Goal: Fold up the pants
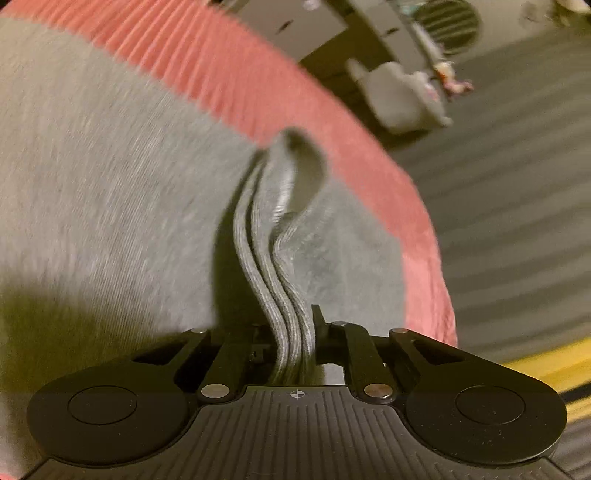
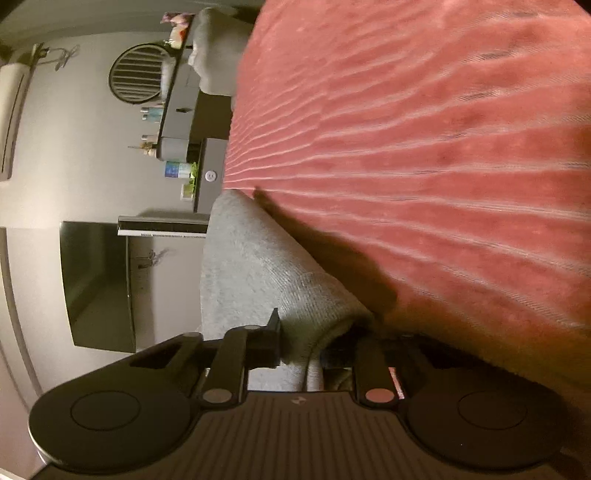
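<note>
The grey pants (image 1: 110, 177) lie over a red ribbed bedspread (image 1: 229, 70). My left gripper (image 1: 293, 332) is shut on a bunched, several-layered edge of the pants, which runs forward from between the fingers. In the right wrist view the grey pants (image 2: 251, 266) hang from my right gripper (image 2: 314, 343), which is shut on a ribbed hem of the fabric. This view is rolled sideways, with the red bedspread (image 2: 424, 147) on the right. The view is blurred by motion.
A striped floor (image 1: 517, 192) lies beyond the bed edge, with a white chair (image 1: 399, 96) and a grey cabinet (image 1: 295, 26). The right wrist view shows a wall, a dark screen (image 2: 96, 284), a round fan (image 2: 138, 72) and a shelf with small bottles (image 2: 177, 170).
</note>
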A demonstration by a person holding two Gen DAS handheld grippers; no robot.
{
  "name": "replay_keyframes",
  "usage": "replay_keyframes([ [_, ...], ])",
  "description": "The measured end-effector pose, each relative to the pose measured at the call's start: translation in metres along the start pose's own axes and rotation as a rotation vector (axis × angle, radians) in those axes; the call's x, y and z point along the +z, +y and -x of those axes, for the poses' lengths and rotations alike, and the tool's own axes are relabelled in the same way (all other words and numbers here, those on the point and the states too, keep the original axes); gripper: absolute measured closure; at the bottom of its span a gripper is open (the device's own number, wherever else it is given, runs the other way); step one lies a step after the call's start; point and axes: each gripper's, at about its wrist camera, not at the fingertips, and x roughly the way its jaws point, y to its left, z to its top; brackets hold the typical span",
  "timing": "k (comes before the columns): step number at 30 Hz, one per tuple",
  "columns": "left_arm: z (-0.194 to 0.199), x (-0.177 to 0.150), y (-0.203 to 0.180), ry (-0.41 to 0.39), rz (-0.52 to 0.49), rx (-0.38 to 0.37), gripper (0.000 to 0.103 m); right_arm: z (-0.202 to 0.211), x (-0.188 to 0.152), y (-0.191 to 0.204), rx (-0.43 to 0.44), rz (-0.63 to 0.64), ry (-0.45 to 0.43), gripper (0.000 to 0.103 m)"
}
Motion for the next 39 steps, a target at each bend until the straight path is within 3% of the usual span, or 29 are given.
replay_keyframes([
  [7,0.046,0.008,-0.027,-0.06,-0.114,0.007,0.091,0.006,-0.016,0.034,-0.015,0.178,0.014,0.086],
  [14,0.084,0.01,0.005,-0.116,-0.127,0.09,0.09,-0.001,-0.04,0.051,-0.029,0.261,0.081,0.086],
  [18,0.093,0.006,0.037,-0.129,-0.105,0.192,0.089,-0.01,-0.051,0.05,-0.076,0.282,0.137,0.083],
  [21,0.092,0.008,0.066,-0.114,-0.016,0.23,0.083,-0.009,-0.048,0.04,-0.093,0.239,0.106,0.068],
  [24,0.096,0.01,0.074,-0.134,-0.02,0.268,0.074,-0.01,-0.045,0.033,-0.072,0.197,0.095,0.068],
  [28,0.089,0.026,0.069,-0.178,0.002,0.232,0.047,-0.008,-0.052,0.036,-0.082,0.252,0.073,0.068],
  [31,0.067,0.041,0.065,-0.148,0.025,0.229,0.042,-0.012,-0.055,0.036,-0.08,0.263,0.07,0.068],
  [32,0.058,0.045,0.064,-0.126,0.036,0.226,0.043,-0.015,-0.054,0.036,-0.073,0.252,0.069,0.068],
  [33,0.054,0.047,0.064,-0.113,0.043,0.227,0.053,-0.016,-0.053,0.035,-0.069,0.242,0.071,0.068],
  [34,0.051,0.049,0.064,-0.101,0.04,0.228,0.08,-0.016,-0.052,0.033,-0.063,0.235,0.072,0.068],
  [35,0.047,0.052,0.06,-0.082,0.035,0.225,0.086,-0.016,-0.052,0.031,-0.058,0.233,0.073,0.068],
  [38,0.052,0.051,0.041,-0.095,-0.083,0.267,0.088,-0.015,-0.052,0.029,-0.051,0.231,0.071,0.071],
  [39,0.055,0.051,0.032,-0.103,-0.144,0.279,0.088,-0.016,-0.053,0.031,-0.048,0.235,0.071,0.079],
])
